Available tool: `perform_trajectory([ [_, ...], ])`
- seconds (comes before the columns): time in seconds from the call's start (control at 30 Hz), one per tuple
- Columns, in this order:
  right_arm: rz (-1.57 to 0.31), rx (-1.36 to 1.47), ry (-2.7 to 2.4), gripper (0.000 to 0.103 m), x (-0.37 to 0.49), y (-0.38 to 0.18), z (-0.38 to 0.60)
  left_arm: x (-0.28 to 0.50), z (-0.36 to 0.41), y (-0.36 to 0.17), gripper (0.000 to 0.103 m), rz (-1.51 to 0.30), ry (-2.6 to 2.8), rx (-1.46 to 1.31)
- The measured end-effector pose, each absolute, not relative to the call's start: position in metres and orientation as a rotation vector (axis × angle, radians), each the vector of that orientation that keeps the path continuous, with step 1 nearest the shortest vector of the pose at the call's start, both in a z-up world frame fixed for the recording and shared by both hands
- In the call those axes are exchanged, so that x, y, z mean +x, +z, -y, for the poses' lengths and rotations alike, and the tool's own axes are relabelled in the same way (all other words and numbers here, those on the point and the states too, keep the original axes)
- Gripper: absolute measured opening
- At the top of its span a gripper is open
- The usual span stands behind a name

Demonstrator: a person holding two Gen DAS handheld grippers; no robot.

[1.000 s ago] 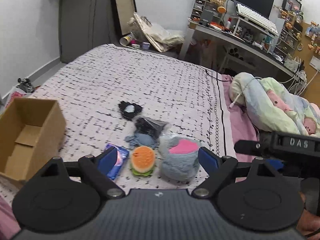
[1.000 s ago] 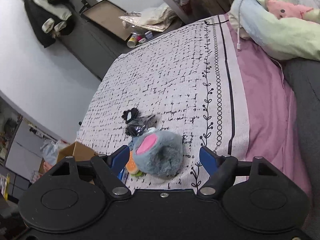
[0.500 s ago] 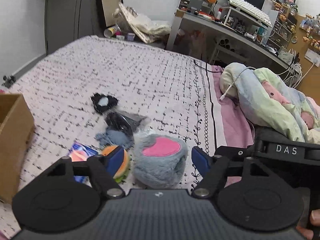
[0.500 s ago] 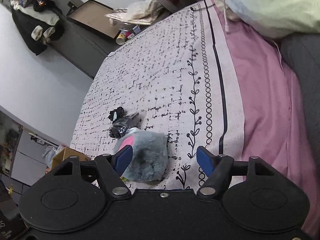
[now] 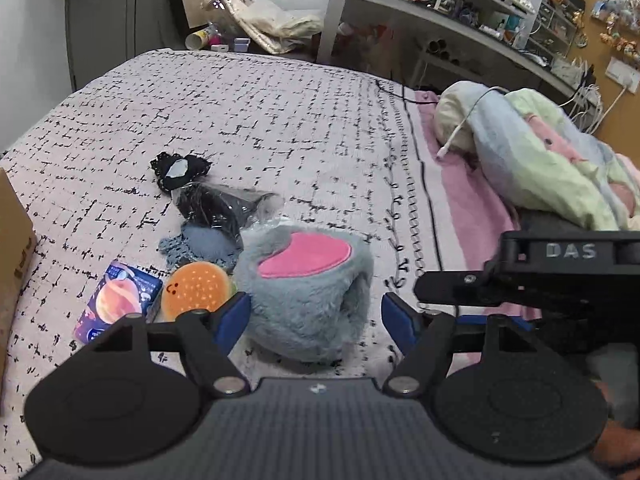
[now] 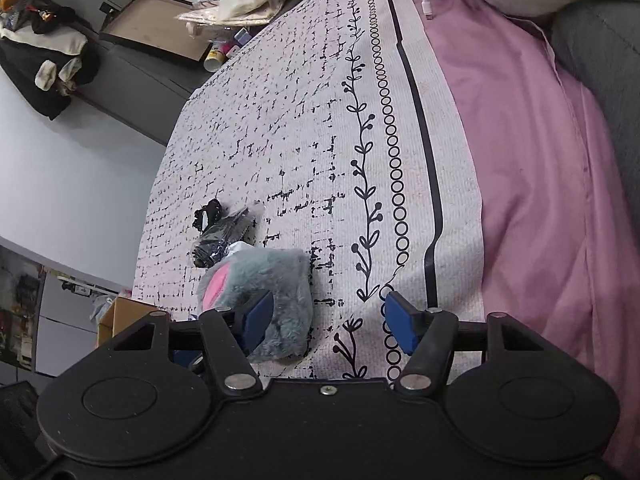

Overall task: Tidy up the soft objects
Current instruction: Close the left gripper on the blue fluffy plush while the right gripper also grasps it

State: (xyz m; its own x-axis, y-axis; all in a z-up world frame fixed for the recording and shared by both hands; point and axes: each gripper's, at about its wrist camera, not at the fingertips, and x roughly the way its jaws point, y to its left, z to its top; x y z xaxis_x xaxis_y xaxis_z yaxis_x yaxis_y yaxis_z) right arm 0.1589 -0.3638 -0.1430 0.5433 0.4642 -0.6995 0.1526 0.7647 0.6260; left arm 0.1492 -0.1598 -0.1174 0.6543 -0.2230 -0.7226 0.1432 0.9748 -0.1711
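Clearly, with the grey plush slipper (image 5: 308, 292) lying at six o'clock on the bedspread (image 5: 248, 120), the left gripper (image 5: 316, 316) straddled it unclenched and the right gripper (image 6: 326, 320), jaws just narrowing, gripped nothing; squeezing deep beneath the fluff looked wisest.

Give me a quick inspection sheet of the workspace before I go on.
Surface: patterned bedspread, pink sheet beyond.
Job's things: grey plush, burger toy, blue knit piece, black bagged item, black lace piece, printed packet.
Clutter: cardboard box, rolled blanket.
Grippers: left gripper astride the plush, pads clear; right gripper open, jaws just closing.
Cables: white cable.
Surroundings: crowded desk.
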Motion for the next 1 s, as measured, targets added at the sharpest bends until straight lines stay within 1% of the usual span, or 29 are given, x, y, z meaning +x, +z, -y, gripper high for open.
perform_trajectory([
  [0.07, -0.995, 0.704, 0.207, 0.061, 0.16, -0.143, 0.363, 0.154, 0.159, -0.121, 0.071, -0.832, -0.198, -0.096],
  [0.13, -0.992, 0.713, 0.211, 0.061, 0.16, -0.144, 0.362, 0.16, 0.156, -0.122, 0.06, -0.83, -0.179, -0.098],
  [0.17, -0.99, 0.719, 0.213, 0.061, 0.161, -0.144, 0.362, 0.164, 0.154, -0.123, 0.059, -0.831, -0.171, -0.113],
  [0.2, -0.99, 0.722, 0.215, 0.061, 0.162, -0.145, 0.361, 0.166, 0.151, -0.122, 0.052, -0.828, -0.173, -0.134],
  [0.23, -0.99, 0.723, 0.22, 0.061, 0.163, -0.145, 0.359, 0.167, 0.148, -0.121, 0.041, -0.822, -0.17, -0.152],
  [0.27, -0.987, 0.724, 0.228, 0.061, 0.163, -0.145, 0.357, 0.169, 0.146, -0.12, 0.04, -0.822, -0.17, -0.165],
  [0.33, -0.972, 0.721, 0.252, 0.061, 0.164, -0.144, 0.351, 0.172, 0.14, -0.12, 0.034, -0.829, -0.181, -0.217],
  [0.4, -0.958, 0.722, 0.269, 0.061, 0.164, -0.144, 0.347, 0.171, 0.135, -0.12, 0.029, -0.828, -0.19, -0.259],
  [0.63, -0.945, 0.729, 0.291, 0.062, 0.165, -0.143, 0.338, 0.162, 0.127, -0.119, 0.025, -0.834, -0.228, -0.337],
  [1.0, -0.928, 0.778, 0.345, 0.061, 0.157, -0.142, 0.328, 0.146, 0.11, -0.107, 0.025, -0.808, -0.258, -0.407],
])
